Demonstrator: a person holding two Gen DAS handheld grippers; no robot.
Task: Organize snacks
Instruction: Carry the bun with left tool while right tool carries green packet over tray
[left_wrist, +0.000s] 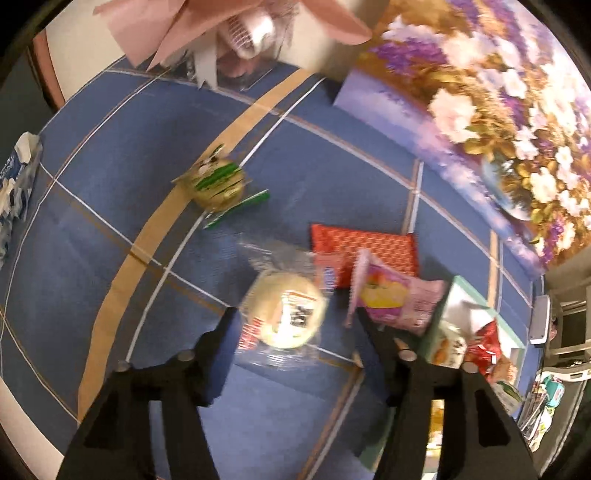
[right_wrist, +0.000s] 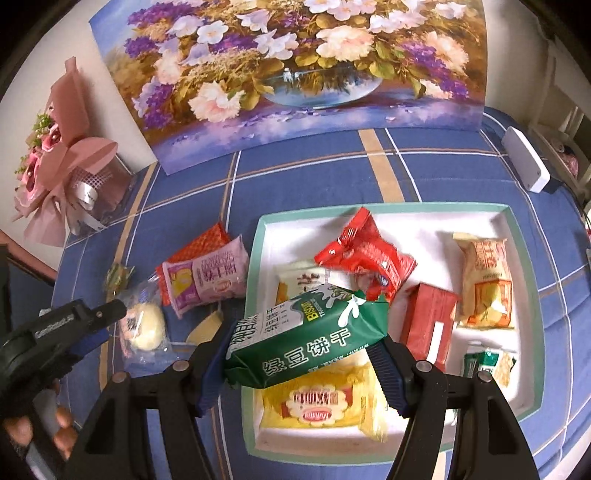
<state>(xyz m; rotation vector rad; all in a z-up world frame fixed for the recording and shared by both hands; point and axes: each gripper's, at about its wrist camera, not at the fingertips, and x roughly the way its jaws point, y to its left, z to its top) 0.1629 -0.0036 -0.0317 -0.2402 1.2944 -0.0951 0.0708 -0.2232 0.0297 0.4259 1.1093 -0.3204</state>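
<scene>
Snacks lay blurred in the left view — a clear-wrapped round pale bun (left_wrist: 282, 317) sat between the left gripper's (left_wrist: 291, 312) parted jaws, unpinched. Right gripper (right_wrist: 301, 345) clamped a green biscuit packet (right_wrist: 306, 341), hiding part of the white green-rimmed tray (right_wrist: 521, 236); pink packet (right_wrist: 207, 282) at ten o'clock.

The left gripper (left_wrist: 291, 314), black with 2 blue-padded fingers, was pointed steeply downward, its jaws parted and no pad seen pressing on anything. In the right wrist view the same left gripper (right_wrist: 110, 314) was seen from the side, carried by a hand (right_wrist: 44, 424) whose fingers were wrapped around its grip. The right gripper (right_wrist: 299, 350), also black with blue-padded fingers, was angled steeply down, its 2 pads clamped on a green biscuit packet (right_wrist: 306, 339).
</scene>
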